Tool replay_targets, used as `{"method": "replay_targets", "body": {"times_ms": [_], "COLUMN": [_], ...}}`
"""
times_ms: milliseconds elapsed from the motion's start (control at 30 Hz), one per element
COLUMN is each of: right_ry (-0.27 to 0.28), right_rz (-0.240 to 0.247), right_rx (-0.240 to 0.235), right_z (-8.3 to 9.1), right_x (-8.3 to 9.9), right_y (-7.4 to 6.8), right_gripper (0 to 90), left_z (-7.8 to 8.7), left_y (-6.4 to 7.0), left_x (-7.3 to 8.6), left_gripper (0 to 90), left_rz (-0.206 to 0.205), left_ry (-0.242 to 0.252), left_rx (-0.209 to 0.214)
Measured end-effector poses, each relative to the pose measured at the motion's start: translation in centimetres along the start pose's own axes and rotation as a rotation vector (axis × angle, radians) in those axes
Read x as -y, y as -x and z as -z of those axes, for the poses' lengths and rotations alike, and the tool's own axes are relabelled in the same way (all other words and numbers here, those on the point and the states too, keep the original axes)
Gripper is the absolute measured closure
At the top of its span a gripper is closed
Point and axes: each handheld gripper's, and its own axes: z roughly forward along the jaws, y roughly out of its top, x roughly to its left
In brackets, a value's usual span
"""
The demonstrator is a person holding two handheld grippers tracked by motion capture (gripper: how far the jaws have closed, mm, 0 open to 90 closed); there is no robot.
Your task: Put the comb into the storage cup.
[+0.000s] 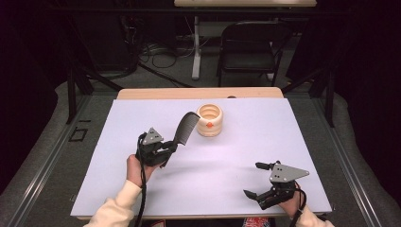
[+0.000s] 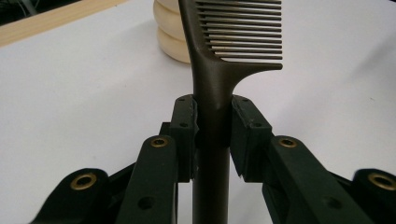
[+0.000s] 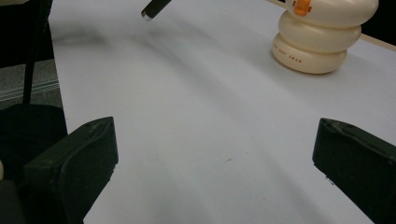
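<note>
So from above, the left gripper [image 1: 171, 150] has a dark comb [image 1: 185, 128] pinched by the handle, held up off the white table [image 1: 246, 142] at a tilt, toothed end leaning up and away toward the cream ribbed holder [image 1: 209, 120]. The comb's head sits just beside the holder in that view, but I can't tell if they're touching or if it's just hovering in front. The holder stands upright near the far middle of the table, open top, with a little orange mark on its side.

The left gripper view gives you what the high one doesn't: both black pads [image 2: 184, 122] are pressed flat against the handle from either side, just below where it flares into the teeth. You can count individual teeth there, all pointing to the right of that picture, and the holder [image 2: 172, 35] peeks out behind the comb [image 2: 212, 88].

The right gripper [image 1: 259, 180] is off at the near right of the table, well apart from all that, jaws spread wide with nothing between them. Its own view confirms it: two pads at the far edges of the picture, bare table in between. That view also catches the butt end of the comb handle [image 3: 156, 9] poking in at the top, and small lettering on the bottom ring of the holder [image 3: 322, 39], too small to make out.
</note>
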Motion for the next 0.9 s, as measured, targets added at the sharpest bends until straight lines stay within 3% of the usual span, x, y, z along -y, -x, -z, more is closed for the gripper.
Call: {"method": "replay_targets", "body": {"times_ms": [900], "right_ry": [0.002], "right_rz": [-0.002], "right_rx": [0.002], "right_z": [0.0], "right_x": [0.0], "right_y": [0.0], "right_gripper": [0.0], "left_z": [-0.5], "left_y": [-0.2], "left_x": [-1.8], "left_gripper": [72.7], "left_rz": [-0.004], "left_ry": [0.094], "left_rx": [-0.044]}}
